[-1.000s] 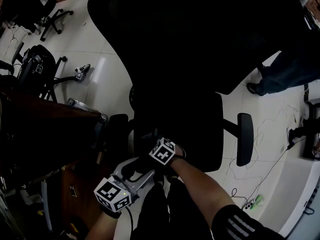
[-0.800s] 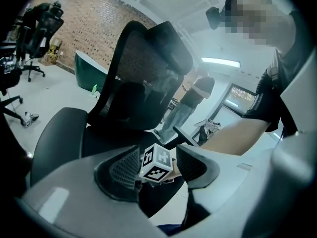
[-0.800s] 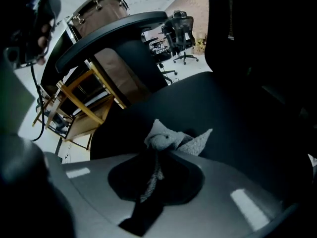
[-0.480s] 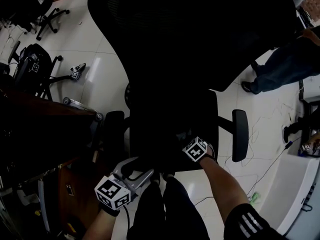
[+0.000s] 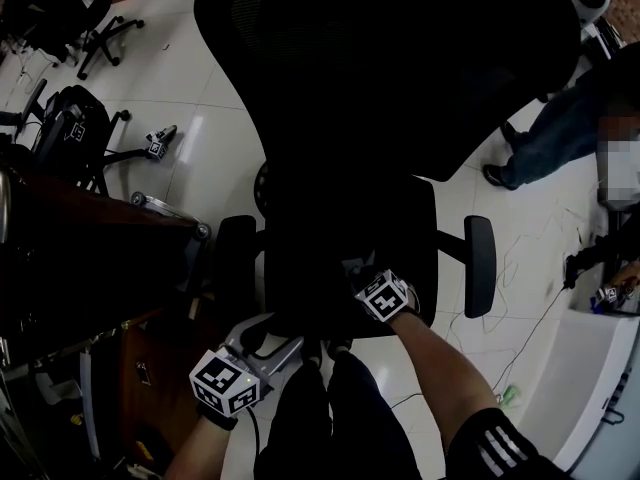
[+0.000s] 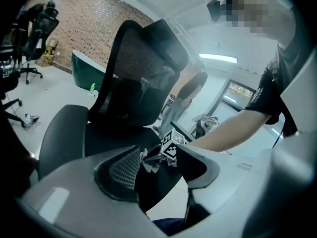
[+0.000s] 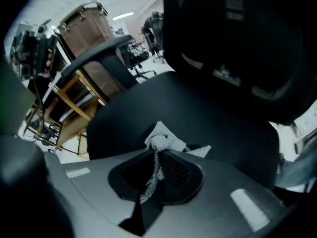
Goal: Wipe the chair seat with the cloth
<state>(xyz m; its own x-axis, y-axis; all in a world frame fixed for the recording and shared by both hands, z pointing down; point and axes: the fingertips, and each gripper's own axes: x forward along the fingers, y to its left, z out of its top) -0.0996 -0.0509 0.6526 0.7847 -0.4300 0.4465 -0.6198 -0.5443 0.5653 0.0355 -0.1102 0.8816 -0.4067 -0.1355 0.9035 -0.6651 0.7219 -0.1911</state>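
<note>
Grey-white knit cloth [image 7: 159, 142] clamped in right claw [image 7: 157, 160], jaws clenched on a twisted strand of it, loose wad pushed out ahead and apparently resting on black chair seat [image 7: 213, 108]. In head view, right claw low over front part of seat, a little right of centre, forearm reaching in from below. Left claw [image 6: 157, 163] released, jaws apart with nothing between them, held off front-left corner of seat, pointing across at right claw and cloth. Reads as wiping step under way, cloth down on seat, mid-pass; no telling how much of seat is done. Next move likely calls for dragging wad across seat under steady downward pressure, working toward backrest [image 5: 400, 68] and side by armrest [image 5: 484, 266], grip kept tight. Thin pinch on cloth, so could slip out under drag. Left claw probably not needed unless chair rolls.
</note>
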